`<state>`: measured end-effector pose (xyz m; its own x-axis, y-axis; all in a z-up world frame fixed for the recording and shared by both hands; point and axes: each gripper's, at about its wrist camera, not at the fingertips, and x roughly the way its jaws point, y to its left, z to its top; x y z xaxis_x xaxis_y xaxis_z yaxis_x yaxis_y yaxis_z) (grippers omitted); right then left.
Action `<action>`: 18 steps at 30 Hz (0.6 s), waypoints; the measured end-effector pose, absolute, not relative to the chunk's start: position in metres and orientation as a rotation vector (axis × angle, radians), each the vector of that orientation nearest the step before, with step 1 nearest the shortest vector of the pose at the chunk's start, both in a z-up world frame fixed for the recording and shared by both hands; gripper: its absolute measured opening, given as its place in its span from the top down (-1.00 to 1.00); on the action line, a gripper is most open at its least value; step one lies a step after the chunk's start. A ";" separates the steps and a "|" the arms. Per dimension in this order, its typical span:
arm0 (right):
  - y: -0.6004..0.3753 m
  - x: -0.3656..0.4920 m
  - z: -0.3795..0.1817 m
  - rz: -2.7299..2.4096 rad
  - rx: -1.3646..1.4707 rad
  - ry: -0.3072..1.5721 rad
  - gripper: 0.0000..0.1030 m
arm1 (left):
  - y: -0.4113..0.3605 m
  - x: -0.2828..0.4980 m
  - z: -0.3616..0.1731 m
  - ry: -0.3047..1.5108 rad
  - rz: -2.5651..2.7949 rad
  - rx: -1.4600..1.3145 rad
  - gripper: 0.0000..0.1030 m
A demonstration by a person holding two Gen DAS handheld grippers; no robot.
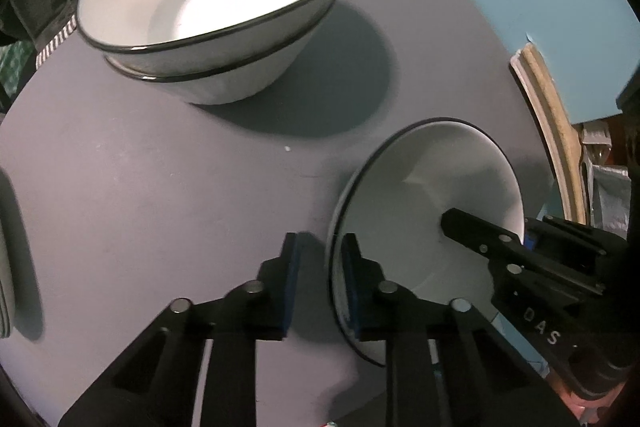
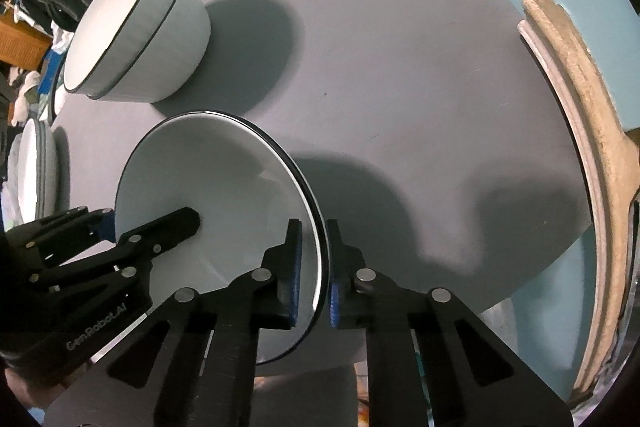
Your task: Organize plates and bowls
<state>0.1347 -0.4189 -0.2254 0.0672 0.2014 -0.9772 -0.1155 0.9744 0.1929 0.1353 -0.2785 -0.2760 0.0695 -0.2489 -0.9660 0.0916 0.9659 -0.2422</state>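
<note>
Nearest to both cameras is a single white bowl (image 2: 224, 211) with a thin dark rim, tilted and sitting low over the near part of the grey round table (image 2: 400, 67); whether its base touches the tabletop cannot be told. The right gripper (image 2: 311, 267) has its two blue-padded fingers straddling the bowl's rim on one side, one pad inside and one outside, close around the rim (actual contact cannot be confirmed). The left gripper (image 1: 322, 279) straddles the opposite rim, its inner pad at the rim and its outer pad standing apart, so it looks not yet closed. Both reach forward and slightly down across the table's near edge.

Farther back, two matching bowls (image 1: 212, 7) already sit nested on the table. At the far left edge, a stack of plates (image 2: 36, 175) appears gathered too.

So the sorting seems well advanced: this bowl looks like the remaining piece, probably bound for the nested pair.
</note>
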 end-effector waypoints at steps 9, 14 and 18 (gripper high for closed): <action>-0.419 0.143 -0.221 0.232 0.055 1.486 0.84 | -0.288 0.132 -0.264 1.477 -0.234 -0.112 0.83; -0.415 0.149 -0.214 0.239 0.045 1.489 0.85 | -0.273 0.125 -0.251 1.478 -0.211 -0.138 0.83; -0.409 0.155 -0.206 0.253 0.029 1.485 0.86 | -0.264 0.121 -0.239 1.468 -0.191 -0.163 0.83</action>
